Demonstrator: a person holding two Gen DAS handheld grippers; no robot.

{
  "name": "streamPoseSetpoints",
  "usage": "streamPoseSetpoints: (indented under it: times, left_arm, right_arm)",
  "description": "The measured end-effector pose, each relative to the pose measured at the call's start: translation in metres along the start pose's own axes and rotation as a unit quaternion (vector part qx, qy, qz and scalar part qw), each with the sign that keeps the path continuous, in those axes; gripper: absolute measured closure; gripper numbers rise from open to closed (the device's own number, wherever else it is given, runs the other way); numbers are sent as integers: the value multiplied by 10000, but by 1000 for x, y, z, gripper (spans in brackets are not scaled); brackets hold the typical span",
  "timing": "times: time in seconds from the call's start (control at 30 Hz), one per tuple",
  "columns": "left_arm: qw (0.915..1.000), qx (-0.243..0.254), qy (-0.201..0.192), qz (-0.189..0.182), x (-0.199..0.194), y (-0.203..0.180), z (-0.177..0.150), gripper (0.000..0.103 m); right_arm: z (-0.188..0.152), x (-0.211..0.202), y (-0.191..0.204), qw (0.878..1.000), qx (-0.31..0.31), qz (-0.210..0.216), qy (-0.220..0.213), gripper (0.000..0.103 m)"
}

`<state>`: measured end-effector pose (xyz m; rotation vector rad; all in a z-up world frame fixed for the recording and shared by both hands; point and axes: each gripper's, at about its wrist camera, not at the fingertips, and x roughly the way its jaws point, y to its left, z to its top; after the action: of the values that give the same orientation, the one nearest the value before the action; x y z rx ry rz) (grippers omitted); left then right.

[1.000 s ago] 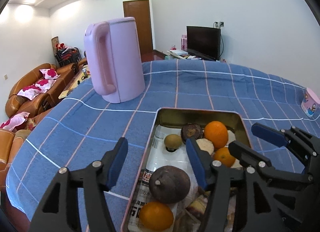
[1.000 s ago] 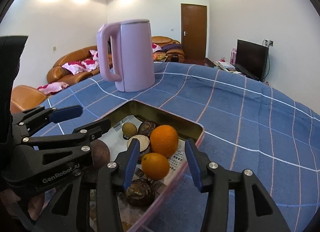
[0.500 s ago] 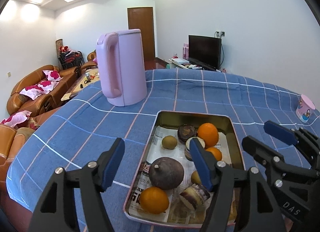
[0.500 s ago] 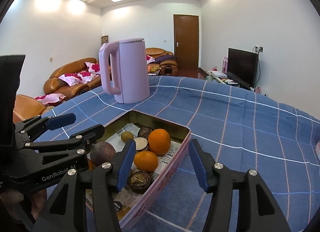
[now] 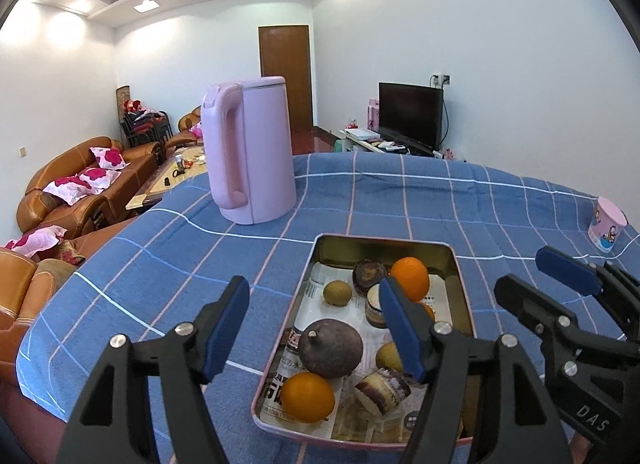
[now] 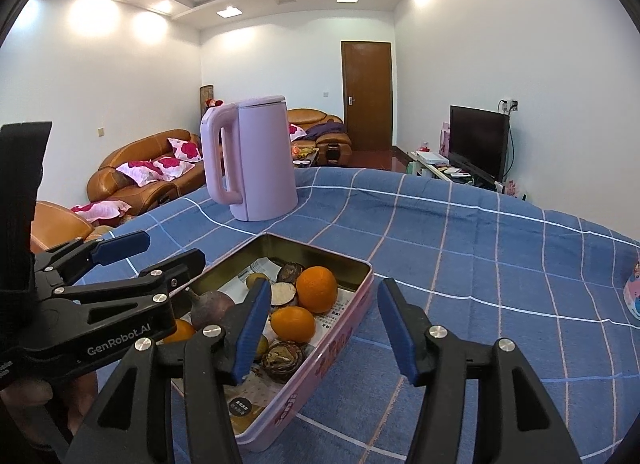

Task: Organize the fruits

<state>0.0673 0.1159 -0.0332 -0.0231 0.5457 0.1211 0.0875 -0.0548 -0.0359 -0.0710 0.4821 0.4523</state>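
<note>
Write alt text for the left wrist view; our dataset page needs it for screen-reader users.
A pink rectangular tin of oranges, purple and brown fruits sits on a blue checked tablecloth, with the open, empty left gripper hovering above its near end. The right gripper shows at right, a lilac electric kettle stands behind, and a small pink cup sits far right.

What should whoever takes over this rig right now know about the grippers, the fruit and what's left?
Left gripper: open, empty; its jaws have just been opening, above the tin's left edge.
Right gripper: open, empty, jaws also just opening, over the tin's right wall.
Tin tray on the blue checked cloth holds all visible fruit: oranges, large purple fruit, kiwi.
Pink kettle stands behind the tin.
Done: fruit gathered in the tin. Left: unclear; nothing visibly loose.
</note>
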Motion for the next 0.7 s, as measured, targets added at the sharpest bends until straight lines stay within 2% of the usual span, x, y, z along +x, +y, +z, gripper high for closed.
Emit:
streamPoseSetpoints:
  times: [0.43, 0.57, 0.7]
  left_arm:
    - [10000, 40, -23, -25, -2, -3, 0, 33]
    - [10000, 58, -33, -24, -3, -4, 0, 28]
    - [10000, 34, -64, -55, -6, -6, 1, 28]
  right_arm:
    - [2, -8, 0, 9999, 12, 13, -111, 45]
    - [2, -11, 0, 9999, 17, 13, -143, 45]
    - [1, -13, -2, 9999, 18, -15, -161, 45]
